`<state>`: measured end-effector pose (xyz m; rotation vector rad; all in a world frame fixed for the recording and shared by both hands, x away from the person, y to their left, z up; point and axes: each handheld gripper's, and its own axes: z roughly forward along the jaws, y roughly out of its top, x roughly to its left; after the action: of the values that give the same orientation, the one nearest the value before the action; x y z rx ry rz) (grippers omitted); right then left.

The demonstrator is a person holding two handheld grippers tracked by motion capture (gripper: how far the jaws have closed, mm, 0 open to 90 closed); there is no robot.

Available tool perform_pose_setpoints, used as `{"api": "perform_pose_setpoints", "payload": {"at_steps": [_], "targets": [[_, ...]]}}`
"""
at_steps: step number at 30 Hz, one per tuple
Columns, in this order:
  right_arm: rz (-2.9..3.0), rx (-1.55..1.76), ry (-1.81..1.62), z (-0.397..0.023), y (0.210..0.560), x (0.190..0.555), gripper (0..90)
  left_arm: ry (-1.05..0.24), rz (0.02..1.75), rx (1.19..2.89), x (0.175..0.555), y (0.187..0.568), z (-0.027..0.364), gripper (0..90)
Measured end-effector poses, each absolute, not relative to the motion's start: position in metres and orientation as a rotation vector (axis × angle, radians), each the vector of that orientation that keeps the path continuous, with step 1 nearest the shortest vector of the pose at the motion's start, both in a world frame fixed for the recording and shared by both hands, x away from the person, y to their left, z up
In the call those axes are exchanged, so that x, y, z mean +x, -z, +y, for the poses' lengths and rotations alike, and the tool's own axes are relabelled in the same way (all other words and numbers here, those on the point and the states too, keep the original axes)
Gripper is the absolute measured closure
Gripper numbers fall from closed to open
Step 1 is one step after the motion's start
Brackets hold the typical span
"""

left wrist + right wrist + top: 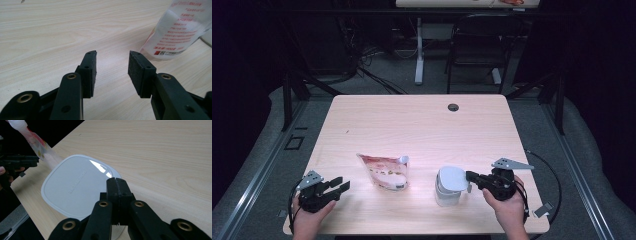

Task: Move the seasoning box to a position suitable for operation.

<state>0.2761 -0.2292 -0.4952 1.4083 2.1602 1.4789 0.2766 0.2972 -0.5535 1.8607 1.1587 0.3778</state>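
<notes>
Table (422,120), one, pale wood, carries everything: one white tub (448,187) with a rounded-square lid (72,186) stands near my edge right of centre, and one pouch (385,171), white with red print, stands upright just left of it, the two apart. My two tongs sit at the near corners: my right gripper (470,176) has its jaws pressed together with nothing between them, tips at the lid's rim above the tub, though I cannot tell if they touch it. My left gripper (341,184) rests with jaws spread fairly wide and empty, pointing at the pouch, near it but apart.
</notes>
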Motion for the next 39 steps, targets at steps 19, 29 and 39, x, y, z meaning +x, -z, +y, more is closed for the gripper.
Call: {"api": "perform_pose_setpoints", "payload": {"at_steps": [19, 29, 39], "targets": [[2.174, 1.469, -1.411, -0.233, 0.505, 0.279, 90.0, -0.378, 1.156, 1.860, 0.277, 0.553, 0.297, 58.6], [2.167, 1.539, -1.455, -0.235, 0.514, 0.283, 90.0, -0.382, 1.158, 1.857, 0.276, 0.553, 0.298, 58.6], [2.170, 1.538, -1.460, -0.236, 0.515, 0.283, 90.0, -0.379, 1.156, 1.863, 0.276, 0.553, 0.298, 58.6]]}}
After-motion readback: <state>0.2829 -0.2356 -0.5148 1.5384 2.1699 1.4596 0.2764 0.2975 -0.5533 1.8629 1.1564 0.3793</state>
